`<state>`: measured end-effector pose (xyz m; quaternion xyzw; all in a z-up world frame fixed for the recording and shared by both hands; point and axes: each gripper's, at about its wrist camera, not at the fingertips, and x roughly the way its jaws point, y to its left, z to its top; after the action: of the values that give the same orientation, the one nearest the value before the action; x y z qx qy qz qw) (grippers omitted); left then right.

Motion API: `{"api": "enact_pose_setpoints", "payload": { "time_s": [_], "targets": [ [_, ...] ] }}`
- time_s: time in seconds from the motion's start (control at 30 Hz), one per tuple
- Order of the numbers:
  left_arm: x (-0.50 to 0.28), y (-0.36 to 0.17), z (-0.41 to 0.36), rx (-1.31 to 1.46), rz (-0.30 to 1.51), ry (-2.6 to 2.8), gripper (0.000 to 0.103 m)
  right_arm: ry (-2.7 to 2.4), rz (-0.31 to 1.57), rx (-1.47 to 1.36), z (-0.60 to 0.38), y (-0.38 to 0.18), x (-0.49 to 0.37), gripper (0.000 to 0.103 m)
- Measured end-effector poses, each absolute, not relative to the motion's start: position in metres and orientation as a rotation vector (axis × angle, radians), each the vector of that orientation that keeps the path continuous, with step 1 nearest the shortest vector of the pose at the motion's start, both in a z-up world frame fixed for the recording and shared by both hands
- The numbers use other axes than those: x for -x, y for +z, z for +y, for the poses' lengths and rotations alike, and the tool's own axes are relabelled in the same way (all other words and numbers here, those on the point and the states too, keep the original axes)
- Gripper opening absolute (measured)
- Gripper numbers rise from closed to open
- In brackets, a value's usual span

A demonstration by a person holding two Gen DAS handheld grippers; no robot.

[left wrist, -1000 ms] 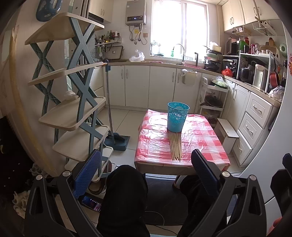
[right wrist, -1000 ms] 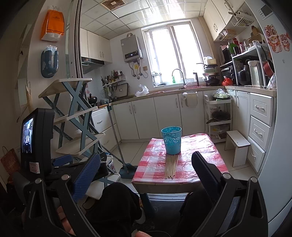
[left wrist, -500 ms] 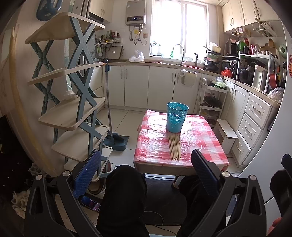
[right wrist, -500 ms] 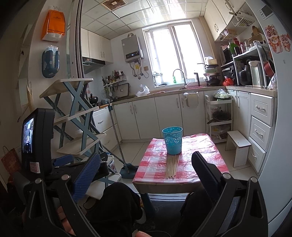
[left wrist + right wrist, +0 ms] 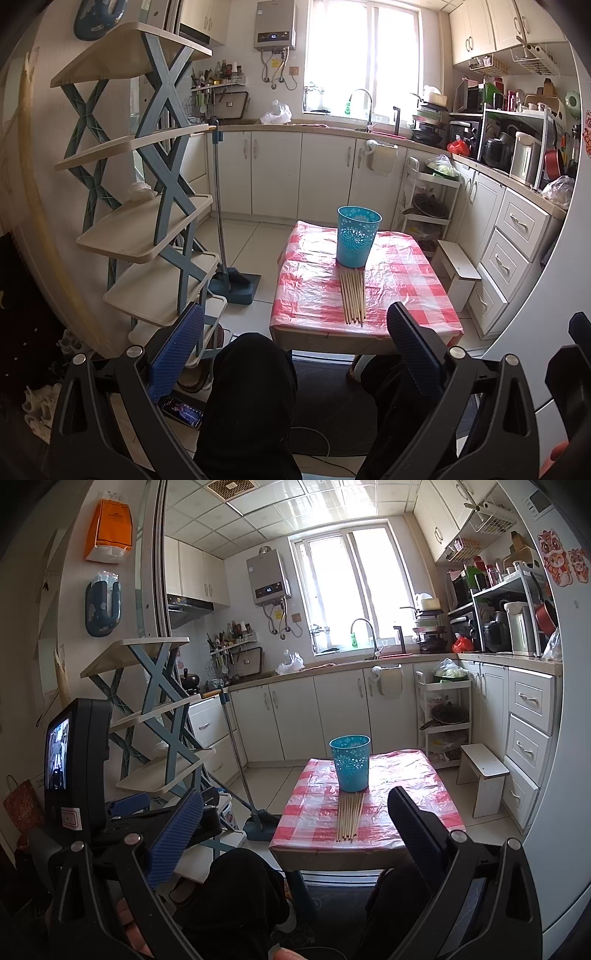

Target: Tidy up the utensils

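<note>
**Centrally placed: chopsticks and holder on the low bench**

Centrally, a bundle of wooden chopsticks (image 5: 353, 295) (image 5: 350, 816) lies flat on the red-and-white checked cloth (image 5: 402, 280) (image 5: 413, 790) of the bench (image 5: 332, 338) (image 5: 332, 858), pointing near to far. Its far ends reach the base of a blue perforated cup (image 5: 357, 235) (image 5: 350, 762), which stands upright just beyond the bundle.

Both tools are held well short of the bench, above the person's dark-clad knees (image 5: 255, 387). The left hand-held gripper (image 5: 295, 343) has its fingers spread wide with nothing between them; the right hand-held gripper (image 5: 295, 829) is likewise spread wide and empty.

To the left stand a blue-framed tiered shelf (image 5: 147, 229) and a broom with dustpan (image 5: 231, 280). To the right a small white stool (image 5: 458, 264) sits near the white drawers (image 5: 513, 240).
</note>
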<state>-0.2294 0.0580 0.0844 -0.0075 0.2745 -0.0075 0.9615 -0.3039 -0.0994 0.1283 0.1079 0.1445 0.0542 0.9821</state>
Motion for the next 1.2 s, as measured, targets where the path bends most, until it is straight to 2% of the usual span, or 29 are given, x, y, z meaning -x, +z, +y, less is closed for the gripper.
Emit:
{"api": "enact_pose_setpoints", "payload": {
  "time_s": [0.43, 0.7, 0.93, 1.0, 1.13, 1.17, 1.2],
  "targets": [
    [0.211, 0.076, 0.05, 0.011, 0.592, -0.031, 0.095, 0.119, 0.307, -0.223, -0.104, 0.122, 0.285, 0.096],
    [0.098, 0.019, 0.04, 0.002, 0.768, -0.01, 0.095, 0.071, 0.529, -0.231, -0.139, 0.072, 0.168, 0.096],
    [-0.005, -0.03, 0.021, -0.007, 0.832, -0.019, 0.095, 0.061, 0.697, -0.199, -0.163, 0.007, 0.055, 0.096],
    [-0.045, -0.053, 0.012, 0.002, 0.873, -0.027, 0.095, 0.082, 0.749, -0.213, -0.17, -0.02, 0.018, 0.091],
    [-0.116, -0.103, 0.0, 0.027, 0.981, -0.038, 0.095, 0.09, 0.865, -0.225, -0.175, -0.072, -0.054, 0.05],
    [-0.129, -0.114, -0.001, 0.031, 1.003, -0.036, 0.095, 0.083, 0.896, -0.229, -0.177, -0.085, -0.073, 0.042],
    [-0.142, -0.125, -0.004, 0.035, 1.026, -0.032, 0.095, 0.074, 0.917, -0.233, -0.178, -0.096, -0.088, 0.041]
  ]
}}
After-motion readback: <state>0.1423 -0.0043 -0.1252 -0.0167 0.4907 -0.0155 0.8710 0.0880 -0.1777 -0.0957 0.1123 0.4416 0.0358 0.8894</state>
